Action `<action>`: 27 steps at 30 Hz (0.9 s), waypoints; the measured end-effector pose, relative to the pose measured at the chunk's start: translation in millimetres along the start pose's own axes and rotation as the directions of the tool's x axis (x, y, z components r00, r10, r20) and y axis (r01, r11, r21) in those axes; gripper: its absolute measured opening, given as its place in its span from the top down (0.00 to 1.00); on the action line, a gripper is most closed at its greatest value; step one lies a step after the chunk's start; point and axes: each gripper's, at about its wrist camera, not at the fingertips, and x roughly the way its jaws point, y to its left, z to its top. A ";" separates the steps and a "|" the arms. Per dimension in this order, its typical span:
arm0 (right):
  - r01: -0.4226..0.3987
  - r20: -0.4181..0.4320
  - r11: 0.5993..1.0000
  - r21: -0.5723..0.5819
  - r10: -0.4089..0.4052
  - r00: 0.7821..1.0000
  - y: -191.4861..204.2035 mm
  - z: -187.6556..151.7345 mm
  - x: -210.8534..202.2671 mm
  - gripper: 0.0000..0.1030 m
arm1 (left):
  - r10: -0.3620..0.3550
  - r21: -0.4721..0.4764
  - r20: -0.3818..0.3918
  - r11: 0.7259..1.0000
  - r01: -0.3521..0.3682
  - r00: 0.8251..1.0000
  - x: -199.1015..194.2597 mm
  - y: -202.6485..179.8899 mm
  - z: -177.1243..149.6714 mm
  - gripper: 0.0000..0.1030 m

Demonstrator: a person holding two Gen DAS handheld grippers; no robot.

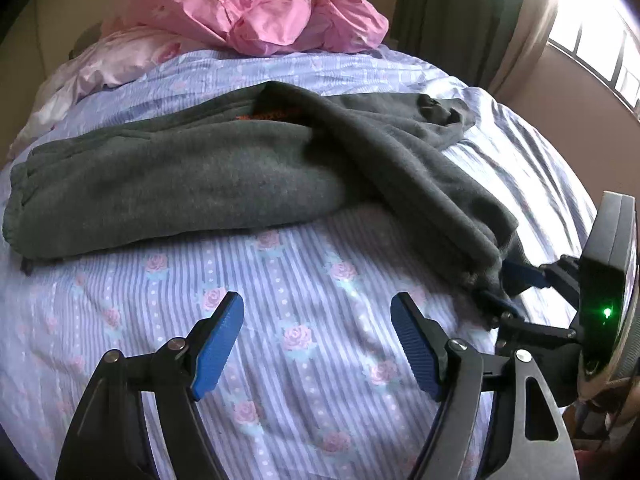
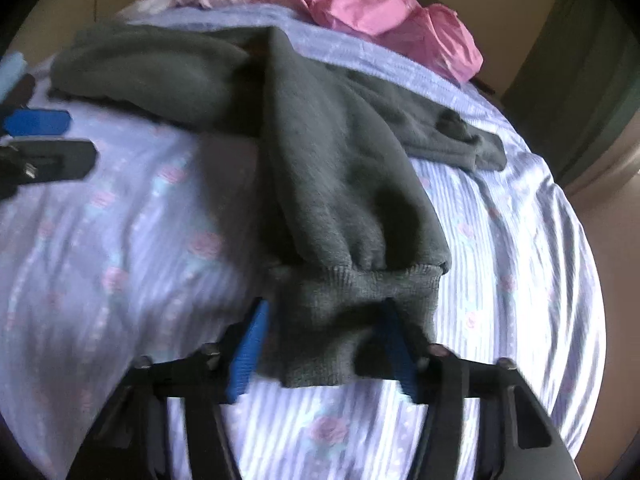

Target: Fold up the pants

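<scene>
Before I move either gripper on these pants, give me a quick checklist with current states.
1. Ribbed cuff between the right gripper fingers: ok.
2. Right pads pressing firmly on the cuff: cannot tell, picture blurred.
3. Left gripper open and holding nothing: ok, only the bedsheet lies between its fingers.
4. Grey pants lying flat: not ok, legs crossed and bunched.
5. Second cuff in view for the left gripper: ok, at the far left edge.
6. Pink cloth apart from the pants: ok.
</scene>
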 end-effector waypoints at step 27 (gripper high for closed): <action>0.332 0.102 0.887 0.322 -0.381 0.919 -210.9 223.7 -8.9 0.99 | 0.227 -0.022 0.190 0.974 -0.227 0.955 31.7 16.0 162.7 0.27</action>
